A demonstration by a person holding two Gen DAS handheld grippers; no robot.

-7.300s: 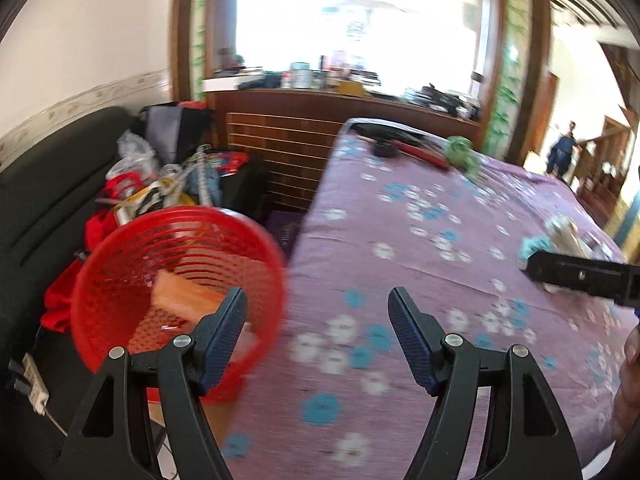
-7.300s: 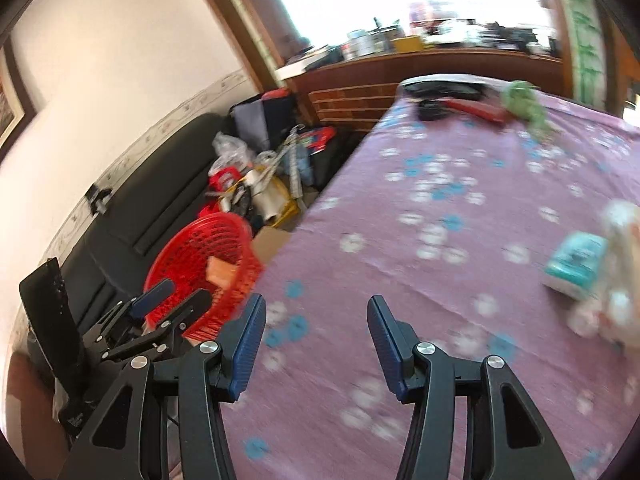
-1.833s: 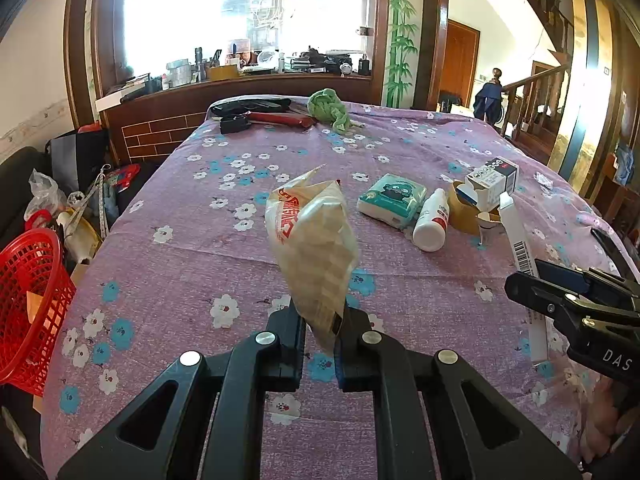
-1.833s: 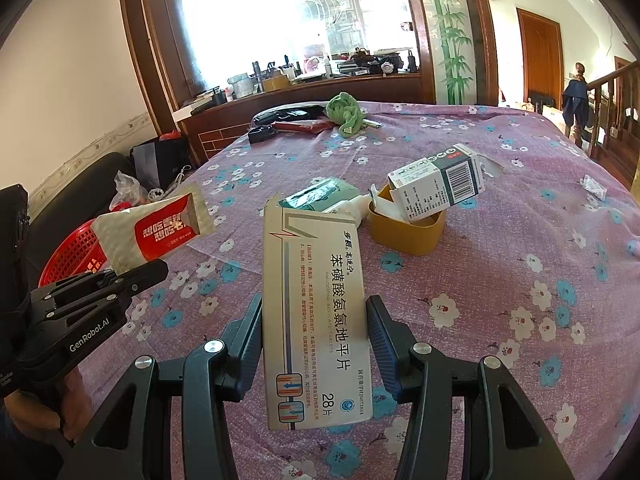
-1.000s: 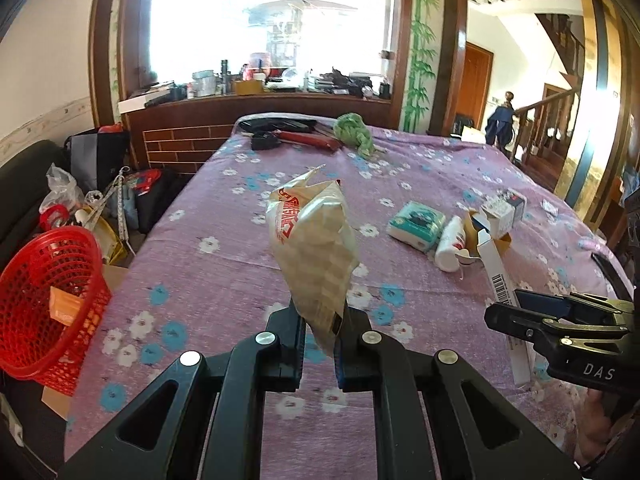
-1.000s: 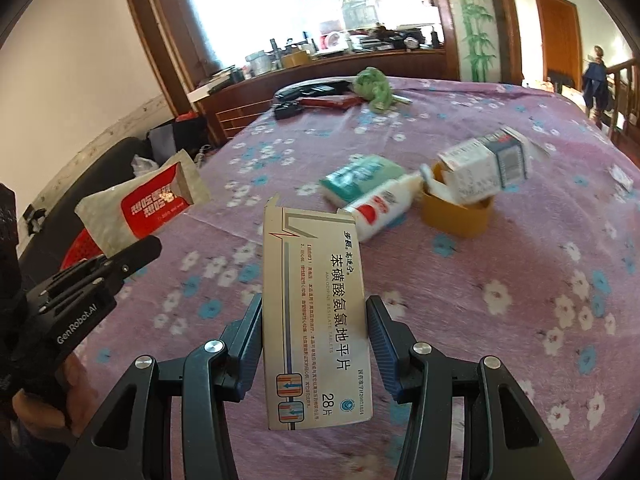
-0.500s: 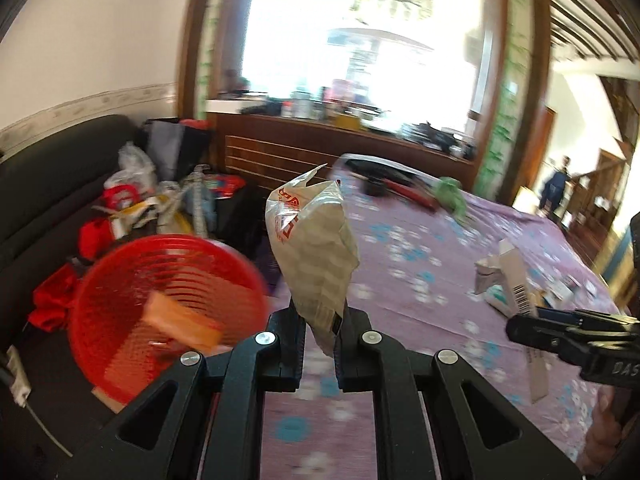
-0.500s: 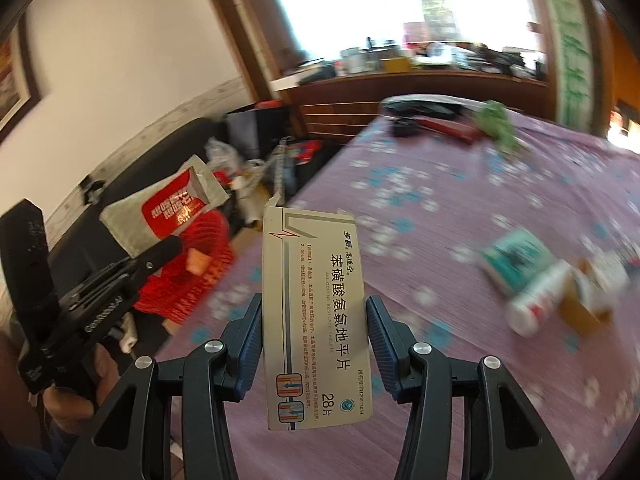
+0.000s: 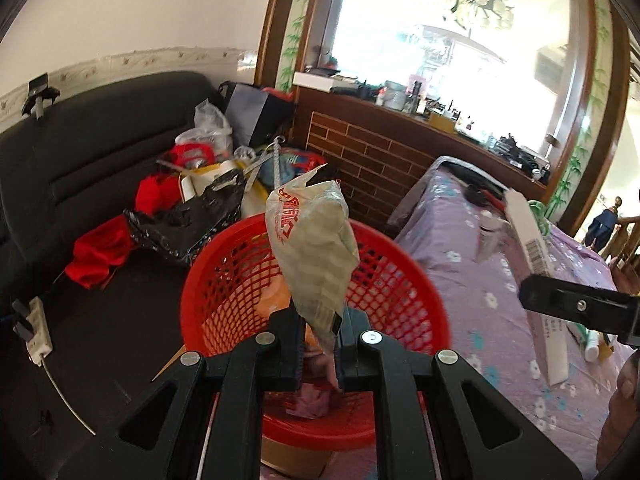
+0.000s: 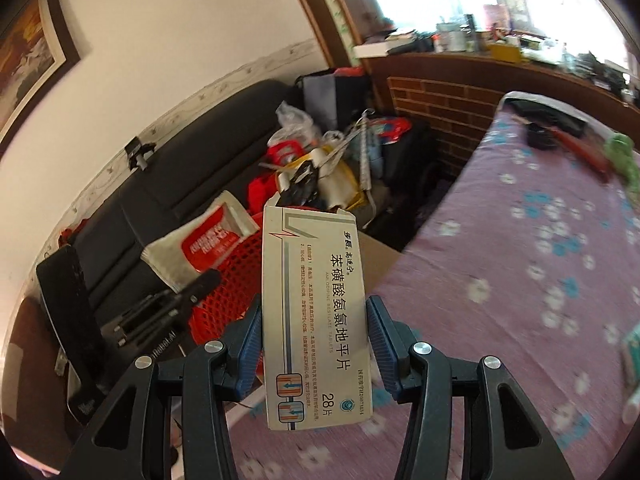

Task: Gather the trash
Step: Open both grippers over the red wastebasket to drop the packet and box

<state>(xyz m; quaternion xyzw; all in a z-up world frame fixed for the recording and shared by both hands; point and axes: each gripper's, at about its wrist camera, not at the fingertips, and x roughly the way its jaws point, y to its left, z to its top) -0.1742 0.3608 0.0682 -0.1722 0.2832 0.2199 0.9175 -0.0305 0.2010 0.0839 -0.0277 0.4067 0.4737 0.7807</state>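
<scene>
My left gripper (image 9: 318, 330) is shut on a crumpled white and red snack bag (image 9: 312, 248) and holds it upright over the red mesh basket (image 9: 404, 280), which has some trash in it. My right gripper (image 10: 314, 344) is shut on a flat white medicine box (image 10: 314, 312) with Chinese print, above the table edge. The basket (image 10: 236, 272) lies to the left of the box in the right wrist view, with the left gripper (image 10: 200, 282) and its bag (image 10: 200, 246) over it. The box also shows in the left wrist view (image 9: 532, 256).
A black sofa (image 9: 72, 152) with bags and red cloth (image 9: 96, 252) stands behind the basket. The table with its purple flowered cloth (image 10: 540, 280) is to the right. A brick-faced counter (image 9: 360, 156) is at the back.
Both grippers have swung left from the table toward the basket. The basket is now straight below the snack bag. Both grips are unchanged.
</scene>
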